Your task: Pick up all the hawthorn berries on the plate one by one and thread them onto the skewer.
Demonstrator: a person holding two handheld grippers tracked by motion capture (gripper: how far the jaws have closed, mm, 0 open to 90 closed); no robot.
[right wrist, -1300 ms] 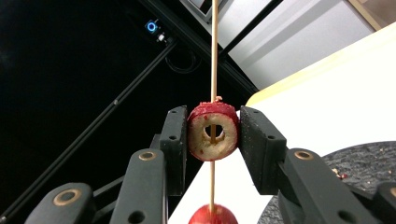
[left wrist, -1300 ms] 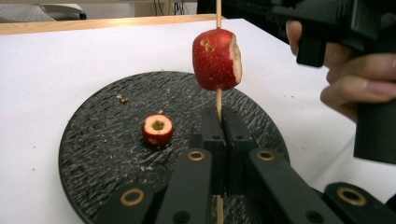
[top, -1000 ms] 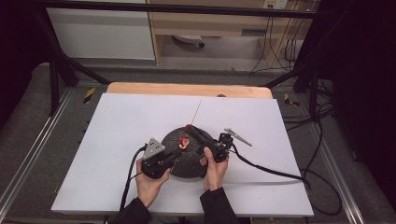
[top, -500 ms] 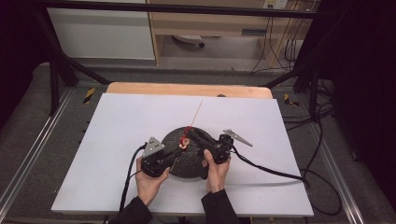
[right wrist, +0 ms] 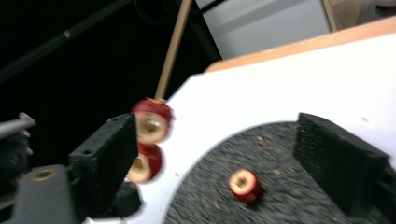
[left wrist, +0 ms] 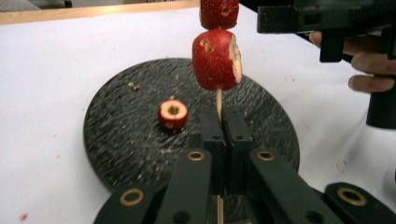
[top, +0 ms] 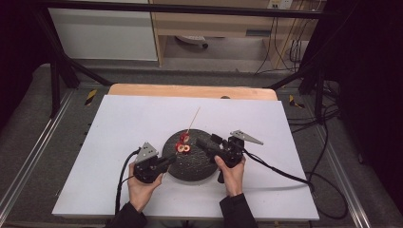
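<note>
A wooden skewer (left wrist: 218, 100) carrying two red fruit pieces (left wrist: 215, 59) is clenched by the left gripper (left wrist: 223, 126) above the black plate (left wrist: 116, 135). The right gripper's (right wrist: 215, 154) fingers are spread wide, nothing grasped. A third piece (right wrist: 244, 185) lies on the plate.

Left gripper (left wrist: 224, 126) clamped, right gripper (right wrist: 233, 154) agape

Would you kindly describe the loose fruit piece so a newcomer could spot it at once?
Find the round black plate on the white table. One small red fruit piece lies alone on it, hollow core up. Unlike the two pieces threaded on the wooden skewer, it is not speared.
</note>
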